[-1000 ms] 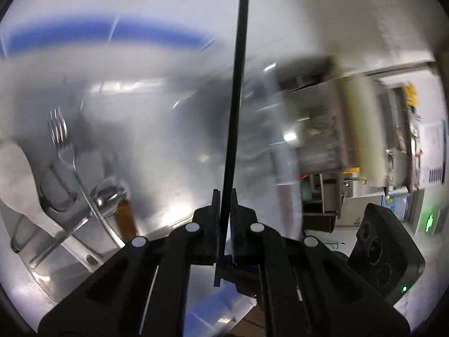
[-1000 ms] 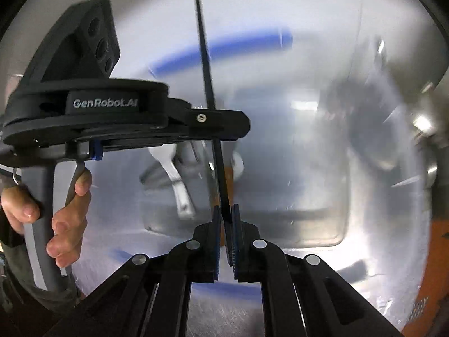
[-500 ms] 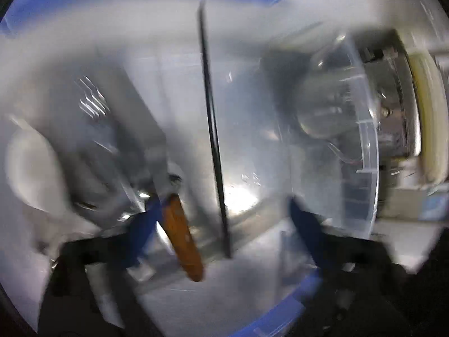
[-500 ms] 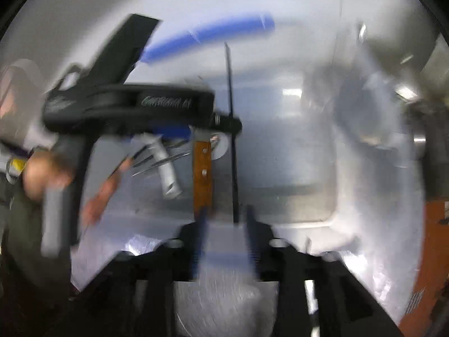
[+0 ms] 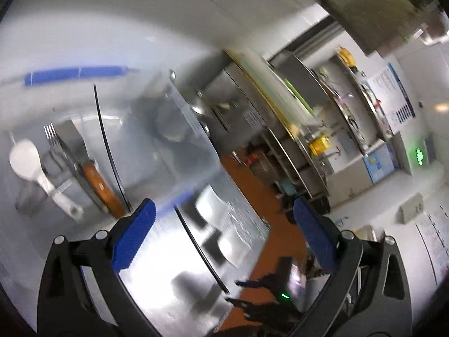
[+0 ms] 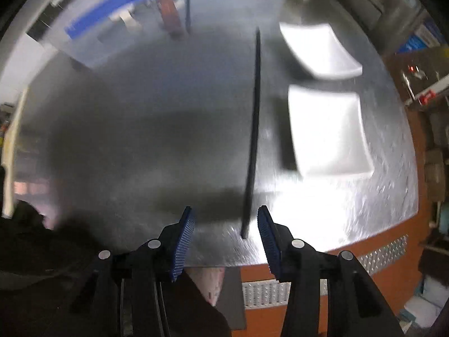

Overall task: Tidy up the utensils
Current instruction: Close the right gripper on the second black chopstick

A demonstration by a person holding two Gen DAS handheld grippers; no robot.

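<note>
My left gripper (image 5: pixel 224 226) is open and empty, pulled back from a clear bin (image 5: pixel 157 146). In the bin lie one black chopstick (image 5: pixel 108 146), a wooden-handled knife (image 5: pixel 98 185), a fork (image 5: pixel 52 137) and a white spoon (image 5: pixel 28 157). A second black chopstick (image 5: pixel 196 247) lies on the steel table outside the bin. In the right wrist view my right gripper (image 6: pixel 226 233) is open and empty, with that loose chopstick (image 6: pixel 254 129) on the table just beyond its fingers. The bin (image 6: pixel 146 2) is at the far top left there.
Two white square dishes (image 6: pixel 328 129) (image 6: pixel 320 47) sit on the steel table (image 6: pixel 140 140) right of the loose chopstick. The table's front edge and orange floor (image 6: pixel 393 252) lie near the right gripper. Shelving and counters (image 5: pixel 322 118) fill the background.
Both grippers were shut on chopsticks a second ago and have opened. One chopstick now lies in the bin and the other on the table. Both grippers have pulled back.
</note>
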